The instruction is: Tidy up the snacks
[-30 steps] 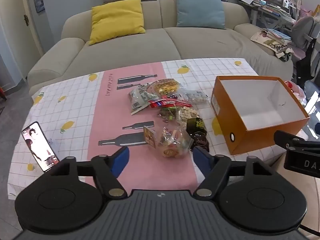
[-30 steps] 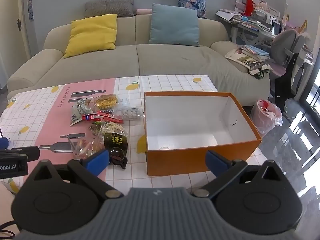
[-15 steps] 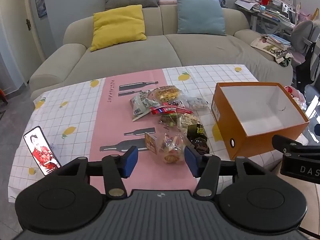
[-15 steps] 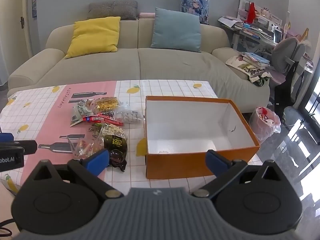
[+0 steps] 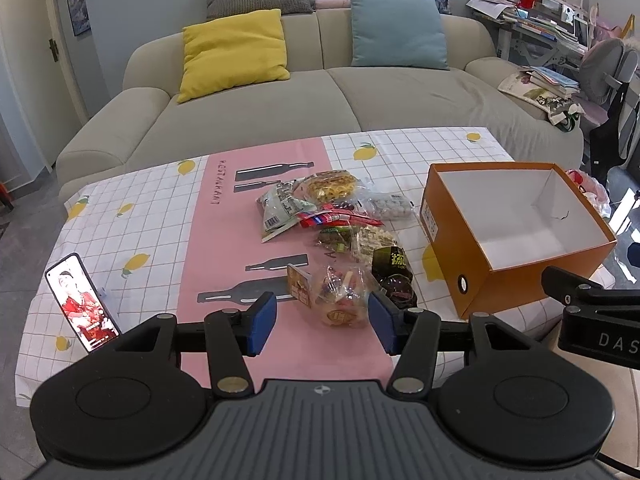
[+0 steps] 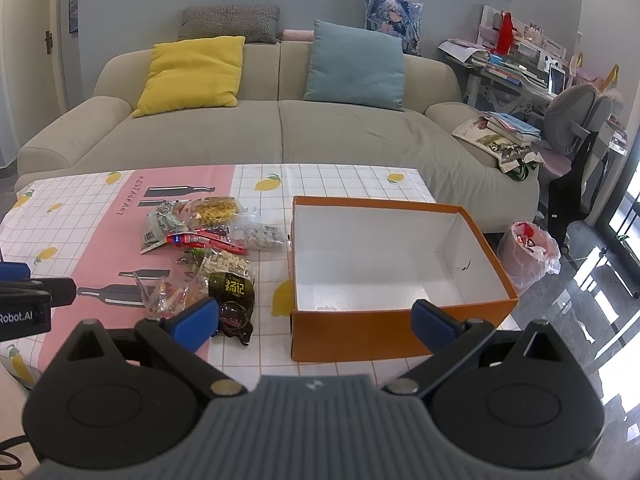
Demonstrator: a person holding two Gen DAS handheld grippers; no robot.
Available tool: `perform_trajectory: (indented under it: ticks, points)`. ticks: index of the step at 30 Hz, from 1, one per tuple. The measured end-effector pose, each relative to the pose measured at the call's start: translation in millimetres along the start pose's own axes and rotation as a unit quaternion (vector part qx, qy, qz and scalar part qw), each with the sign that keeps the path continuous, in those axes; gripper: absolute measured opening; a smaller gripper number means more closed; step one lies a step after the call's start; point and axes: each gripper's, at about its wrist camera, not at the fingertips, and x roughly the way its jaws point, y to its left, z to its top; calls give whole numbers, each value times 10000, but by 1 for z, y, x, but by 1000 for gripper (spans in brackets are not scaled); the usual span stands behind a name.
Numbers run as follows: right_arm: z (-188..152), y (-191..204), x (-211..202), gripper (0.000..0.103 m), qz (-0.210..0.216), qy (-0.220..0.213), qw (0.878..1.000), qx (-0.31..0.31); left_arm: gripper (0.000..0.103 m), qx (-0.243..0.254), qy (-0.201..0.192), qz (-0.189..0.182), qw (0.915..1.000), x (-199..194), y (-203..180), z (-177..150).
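Left gripper: blue-padded fingers set moderately apart, nothing between them; they sit on the near side of the clear candy bag, short of touching it as far as the view shows.
Right gripper: fingers spread wide and holding nothing, in front of the orange box's near wall.
Orange box: rectangular cardboard, orange outside, plain white inside, open at the top, with a small round hole in one end wall; nothing large lies in it.
Snack pile: left of the orange box, a loose heap of crinkly plastic packets lying on the desk.
Clear candy bag: rounded, transparent, glossy, filled with small coloured wrapped pieces; the nearest item of the pile, at the box's near-left side.
Dark packet: black, shiny, with yellow-green characters, between the clear candy bag and the orange box, touching the bag.
Red strip packets: long and flat, lying across the middle of the pile, left of the orange box.
Desk: covered by a smooth cloth, white grid with lemons and a pink band with dark bottle shapes.
Phone: propped upright with a lit screen, well to the left of the orange box, at the desk's near edge.
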Motion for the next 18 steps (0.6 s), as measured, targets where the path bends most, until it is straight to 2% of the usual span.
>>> perform_trajectory:
  ticks: [18]
  points:
    - [-1,2,0,100,14,-18,10000,-19,63,31,-30,17,10000,0,-1,0]
